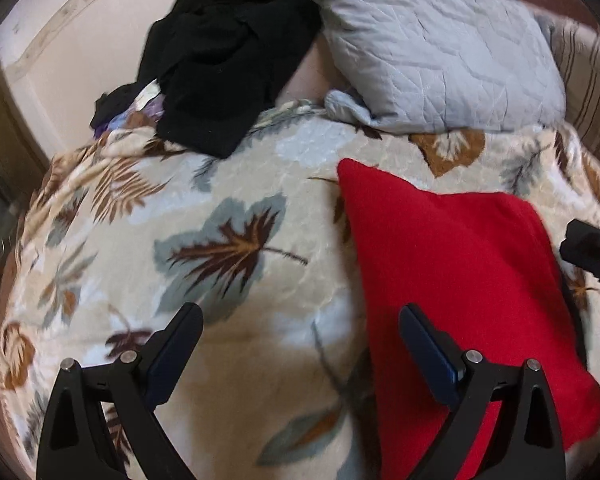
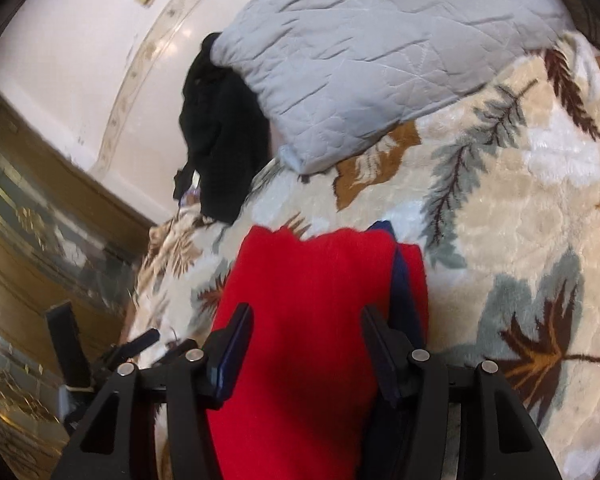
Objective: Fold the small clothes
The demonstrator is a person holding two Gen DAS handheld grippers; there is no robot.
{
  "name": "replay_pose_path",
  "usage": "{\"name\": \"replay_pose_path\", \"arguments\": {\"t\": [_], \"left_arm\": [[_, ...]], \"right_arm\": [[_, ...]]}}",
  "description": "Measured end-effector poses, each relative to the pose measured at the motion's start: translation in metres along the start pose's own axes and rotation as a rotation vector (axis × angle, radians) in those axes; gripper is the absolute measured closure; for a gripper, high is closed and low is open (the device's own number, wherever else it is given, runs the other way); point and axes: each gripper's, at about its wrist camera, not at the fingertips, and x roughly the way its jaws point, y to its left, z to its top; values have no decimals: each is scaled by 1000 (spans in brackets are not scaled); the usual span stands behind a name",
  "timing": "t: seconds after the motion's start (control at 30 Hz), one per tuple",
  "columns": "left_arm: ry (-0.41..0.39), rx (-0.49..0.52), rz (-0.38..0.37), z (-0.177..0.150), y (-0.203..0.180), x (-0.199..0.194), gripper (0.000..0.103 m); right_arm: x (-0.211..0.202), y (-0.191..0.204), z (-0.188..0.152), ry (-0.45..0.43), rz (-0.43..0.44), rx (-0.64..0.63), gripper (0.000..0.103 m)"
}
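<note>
A red cloth [image 1: 460,280] lies on the bed's leaf-print blanket [image 1: 228,248], below a grey pillow [image 1: 432,48] and to the right of a heap of black clothes [image 1: 220,64].

The left wrist view shows the left gripper [image 1: 300,344] with its fingers spread wide over the blanket, nothing between them; the right-hand finger stands in front of the cloth's edge, and whether it touches I cannot tell. At that view's right border a black part of the right gripper pokes in beside the cloth. Only this view shows a bit of purple and patterned fabric [image 1: 148,100] under the black heap.

The right wrist view gives what the left cannot: the right gripper [image 2: 306,344] has the red cloth [image 2: 308,312] running up between its fingers, which stand about half apart. Whether the pads press on it I cannot tell. A dark blue layer [image 2: 404,280] shows along the cloth's right edge. The left gripper appears at the lower left, against a tiled floor [image 2: 16,232] beside the bed.
</note>
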Motion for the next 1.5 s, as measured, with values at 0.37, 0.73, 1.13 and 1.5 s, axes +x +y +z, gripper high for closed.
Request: {"name": "replay_pose_path", "arguments": {"t": [0.37,0.73,1.13,1.5], "left_arm": [[-36,6,58,-5,-6,-25,5],[-160,-20,97,-28,0,-104,5],[-127,-40,78,-38,0,-106,5],[-65,-52,25,-38,-1,-73,5]], "right_arm": [[-8,-14,1,42,102,117,42],[-28,-12,-20,100,81,76,42],[-39,-17,-27,123,72,54,42],[-31,-21,-26,122,57,54,42]]}}
